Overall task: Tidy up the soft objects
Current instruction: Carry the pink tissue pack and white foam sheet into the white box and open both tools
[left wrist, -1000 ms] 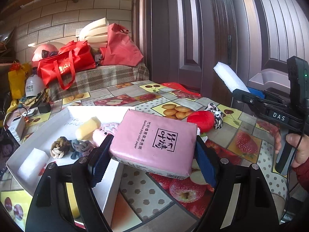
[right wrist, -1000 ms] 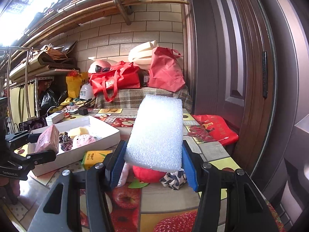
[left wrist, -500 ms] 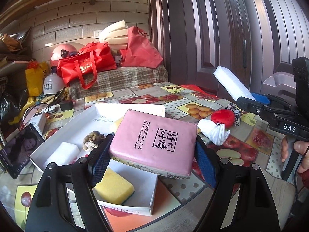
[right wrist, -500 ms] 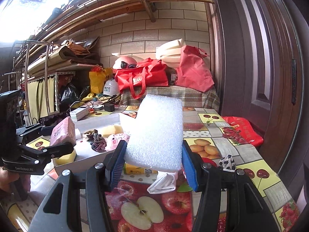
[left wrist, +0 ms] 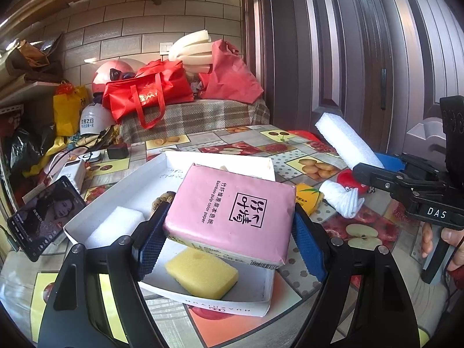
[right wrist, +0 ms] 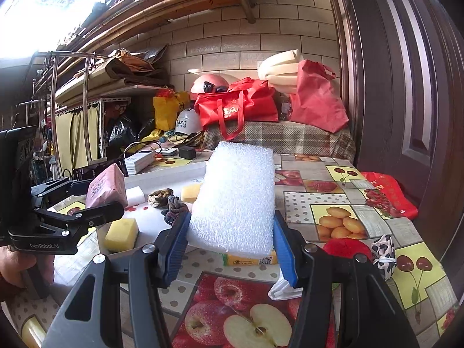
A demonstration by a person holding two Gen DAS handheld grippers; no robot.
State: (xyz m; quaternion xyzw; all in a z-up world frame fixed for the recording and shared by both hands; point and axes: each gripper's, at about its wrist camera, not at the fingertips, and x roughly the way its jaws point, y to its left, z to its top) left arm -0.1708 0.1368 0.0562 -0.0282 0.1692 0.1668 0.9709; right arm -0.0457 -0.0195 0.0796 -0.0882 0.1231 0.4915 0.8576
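Left hand-held gripper (left wrist: 229, 242): pinches the pink plastic-wrapped tissue pack (left wrist: 232, 214), held over the white cardboard box (left wrist: 220, 304), likely for dropping in.
Right hand-held gripper (right wrist: 229, 249): clamps the white foam block (right wrist: 236, 197) beside the box, seemingly awaiting its turn.

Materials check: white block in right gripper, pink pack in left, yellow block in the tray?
White block: looks like expanded polyethylene foam, matte, bubbly cell texture.
Pink pack: glossy plastic film, probably over tissues; printed "Bamboo pulp color paper", seam at the end.
Yellow block: open-pore sponge, matte, pitted surface.
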